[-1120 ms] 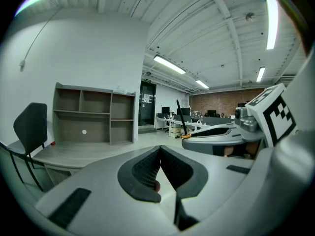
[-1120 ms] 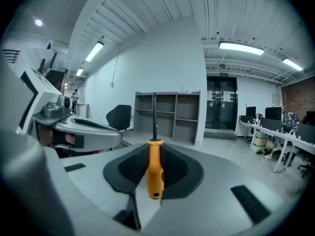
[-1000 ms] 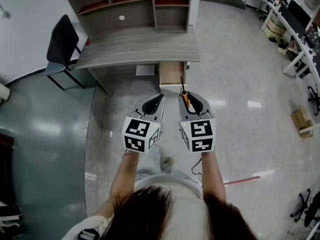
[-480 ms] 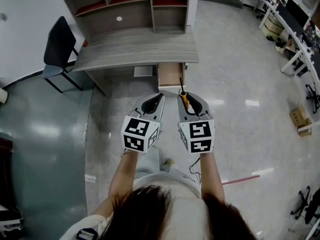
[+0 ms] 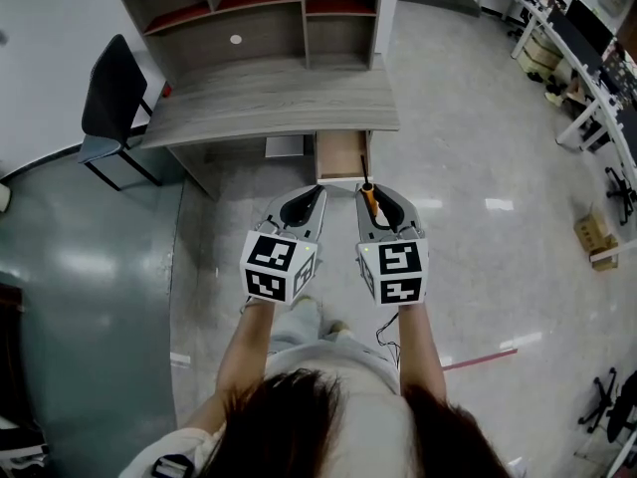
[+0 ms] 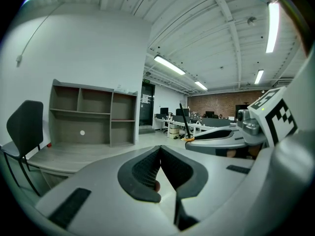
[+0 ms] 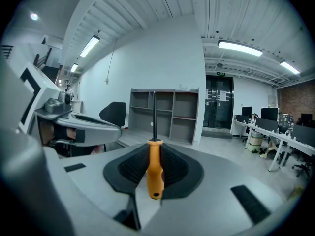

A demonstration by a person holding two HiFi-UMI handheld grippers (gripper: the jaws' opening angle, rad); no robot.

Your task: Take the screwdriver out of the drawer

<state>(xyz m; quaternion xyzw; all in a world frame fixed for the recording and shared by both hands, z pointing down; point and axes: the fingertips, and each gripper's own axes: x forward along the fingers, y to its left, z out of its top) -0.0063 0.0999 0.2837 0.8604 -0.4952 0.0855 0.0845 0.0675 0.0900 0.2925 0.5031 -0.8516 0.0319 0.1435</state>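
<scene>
Black chair [image 5: 107,96] at the left end of the counter [image 5: 269,98]. A grey shelf unit [image 5: 257,13] stands on the back of the counter; a small white round thing sits in one of its compartments, too small to tell what.

Left gripper [image 5: 320,193] is in front of the counter, off it and in the air, pointing toward its front edge. Its jaws are pressed together at the tips with nothing between them, clear in the left gripper view.

Drawer [image 5: 341,153] is pulled out from under the counter's front edge, near its right end. Its inside looks bare wood from the head view.

Right gripper [image 5: 382,193] is also in front of the counter, beside the left one and apart from it, aimed at the drawer. Its jaws are clamped on the orange handle of the screwdriver [image 7: 154,168]. The dark shaft sticks out past the jaw tips toward the counter. The screwdriver is out of the drawer and in the air, its tip reaching over the drawer front in the head view.

Office desks [image 5: 587,58] stand well off to the right of the counter.
</scene>
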